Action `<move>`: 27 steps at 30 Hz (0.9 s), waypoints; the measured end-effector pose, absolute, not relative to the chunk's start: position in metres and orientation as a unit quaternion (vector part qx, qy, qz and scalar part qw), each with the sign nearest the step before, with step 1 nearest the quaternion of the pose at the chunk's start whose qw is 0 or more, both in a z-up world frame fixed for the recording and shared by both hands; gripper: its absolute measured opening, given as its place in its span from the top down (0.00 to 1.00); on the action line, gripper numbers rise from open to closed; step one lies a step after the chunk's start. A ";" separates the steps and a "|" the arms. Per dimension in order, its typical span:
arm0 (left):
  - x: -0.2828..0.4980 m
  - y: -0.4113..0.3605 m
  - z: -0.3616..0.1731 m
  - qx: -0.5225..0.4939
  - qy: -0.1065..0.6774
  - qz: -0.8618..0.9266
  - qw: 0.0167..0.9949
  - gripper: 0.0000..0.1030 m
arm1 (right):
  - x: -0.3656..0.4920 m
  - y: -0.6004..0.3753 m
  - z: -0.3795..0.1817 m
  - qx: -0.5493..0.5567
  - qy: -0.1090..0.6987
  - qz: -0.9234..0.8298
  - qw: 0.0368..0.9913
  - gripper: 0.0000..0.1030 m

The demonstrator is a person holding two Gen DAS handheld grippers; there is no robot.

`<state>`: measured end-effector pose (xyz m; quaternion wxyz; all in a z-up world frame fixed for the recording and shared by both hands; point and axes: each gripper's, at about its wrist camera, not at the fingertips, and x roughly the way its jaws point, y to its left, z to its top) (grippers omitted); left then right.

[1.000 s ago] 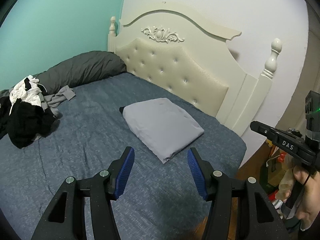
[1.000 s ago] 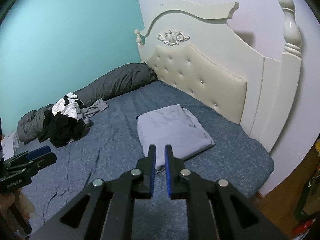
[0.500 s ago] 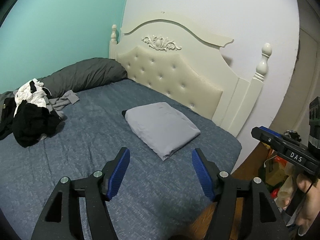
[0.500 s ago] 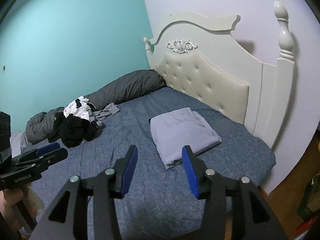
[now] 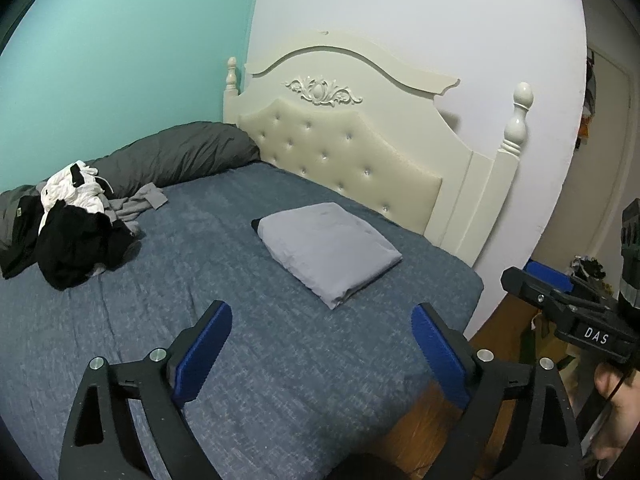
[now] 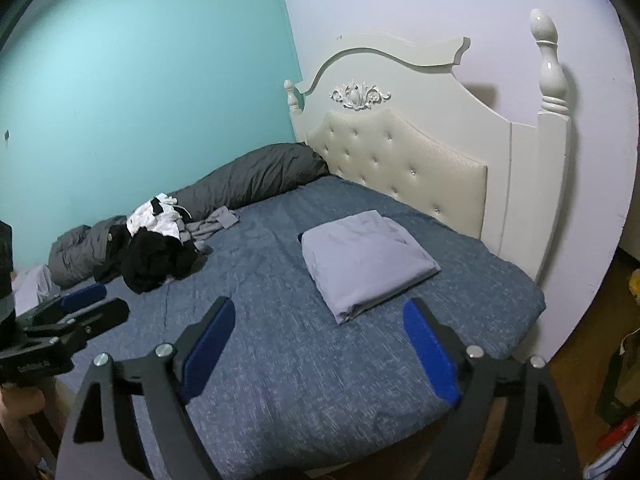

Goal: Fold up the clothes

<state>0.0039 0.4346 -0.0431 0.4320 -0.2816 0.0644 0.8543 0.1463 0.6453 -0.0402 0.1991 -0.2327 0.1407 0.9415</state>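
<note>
At the left of the bed (image 5: pixel 248 360), against the rolled grey duvet (image 5: pixel 180 156), lies the pile of unfolded clothes (image 5: pixel 76 236): black garments at the bottom, a white one on top, a grey piece trailing toward the middle of the mattress. These are soft, light and limp. They will sag and drape when lifted and will not hold a shape. In judgement, each garment is best taken at a seam, hem or shoulder edge, one corner per hand-held gripper, so that it hangs flat before it is laid down. A pinch into the middle of the heap is likely to bring up several pieces tangled together.

In the middle, both grippers hover over the near edge of the bed, well apart from the clothes. The left hand-held gripper (image 5: pixel 322 344) and the right hand-held gripper (image 6: pixel 318 344) have just been opening. Their jaws stand wide apart with nothing between them.

To the right, near the cream headboard (image 5: pixel 352 148), the folded grey garment (image 5: pixel 328 248) rests flat as a neat rectangle.

No container appears on the bed. Clutter on the floor at the far right is too indistinct to identify.
</note>
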 end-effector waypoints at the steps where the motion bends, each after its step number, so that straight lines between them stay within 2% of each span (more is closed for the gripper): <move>1: 0.005 0.433 -0.044 -0.281 0.065 0.855 0.431 0.03 | 0.148 0.644 -0.042 -0.233 0.141 0.941 0.199 0.14; 4: 0.005 0.426 -0.050 -0.288 0.053 0.857 0.424 0.00 | 0.153 0.639 -0.047 -0.234 0.145 0.941 0.198 0.06; 27: 0.024 0.400 -0.065 -0.275 0.072 0.866 0.411 0.00 | 0.180 0.609 -0.078 -0.244 0.145 0.936 0.209 0.05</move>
